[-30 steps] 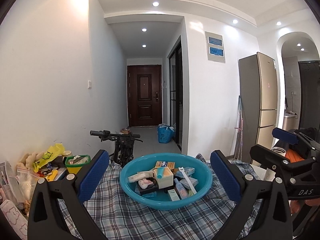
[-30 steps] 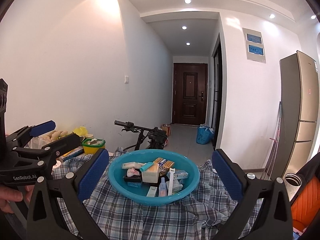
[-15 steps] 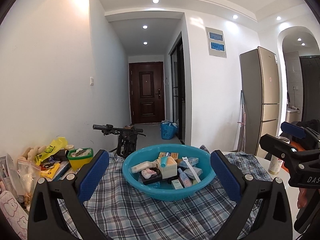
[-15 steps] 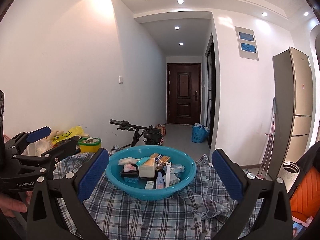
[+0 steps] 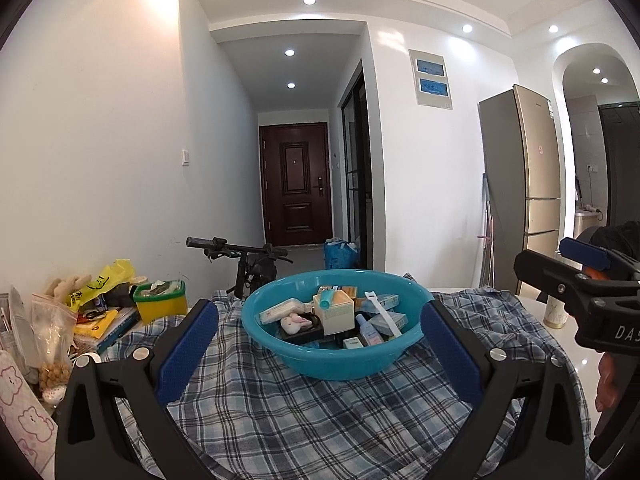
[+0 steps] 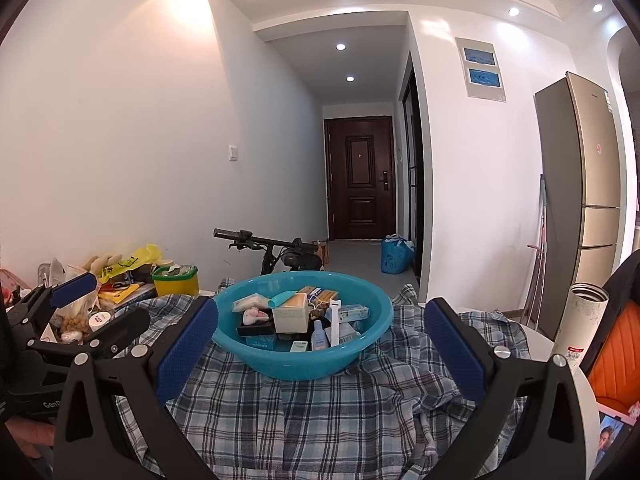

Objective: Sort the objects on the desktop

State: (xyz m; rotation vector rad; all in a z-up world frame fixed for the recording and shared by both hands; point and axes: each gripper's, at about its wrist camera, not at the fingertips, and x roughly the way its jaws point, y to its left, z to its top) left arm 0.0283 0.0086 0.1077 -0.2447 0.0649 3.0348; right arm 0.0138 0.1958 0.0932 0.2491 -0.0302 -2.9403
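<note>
On the checked blue cloth (image 5: 304,412) covering the table, straight ahead of us, sits the round teal plastic basin (image 5: 334,350) heaped with small boxes, tubes and bottles. It lies centred between both sets of jaws, slightly beyond them. We hold the left gripper (image 5: 320,350) and right gripper (image 6: 320,350) wide apart, empty, about equally near.

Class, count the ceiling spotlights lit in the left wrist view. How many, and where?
7: one in the near ceiling, two in the hallway, two at right, and two behind the arch. Others may lie outside the frame.
</note>
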